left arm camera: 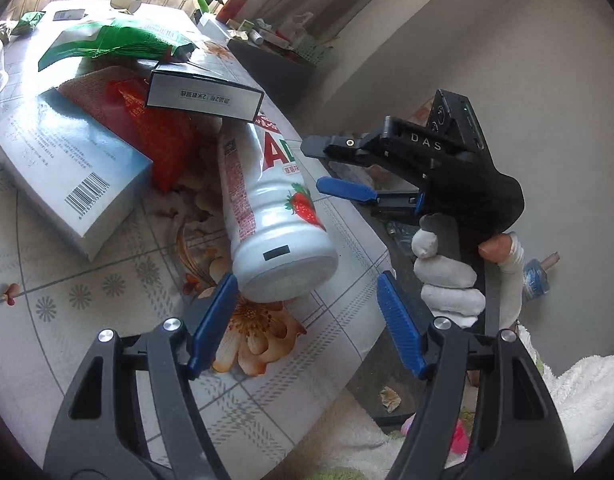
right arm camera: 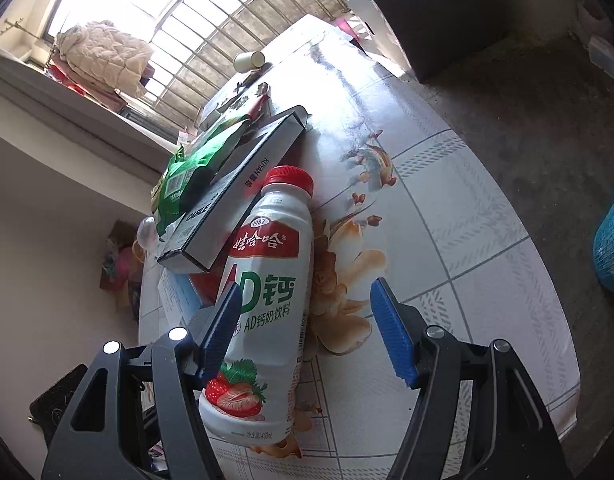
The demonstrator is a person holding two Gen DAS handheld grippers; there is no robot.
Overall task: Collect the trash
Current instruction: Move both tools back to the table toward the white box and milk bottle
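A white strawberry milk bottle (left arm camera: 275,208) with a red cap (right arm camera: 289,178) lies on its side on the floral tablecloth (left arm camera: 87,304), near the table's edge. My left gripper (left arm camera: 307,324) is open, its blue pads just short of the bottle's base. My right gripper (right arm camera: 307,330) is open too and hovers over the bottle (right arm camera: 267,300), whose lower half shows between its fingers, close to the left pad. In the left wrist view the right gripper (left arm camera: 321,166) hangs beside the bottle past the table edge, held by a white-gloved hand (left arm camera: 447,276).
Behind the bottle lie a grey box with black edges (left arm camera: 205,96), a green snack bag (left arm camera: 119,40), a red packet (left arm camera: 155,128) and a pale blue barcoded box (left arm camera: 71,172). A paper cup (right arm camera: 249,61) lies at the far end. A blue basket (right arm camera: 613,240) stands on the floor.
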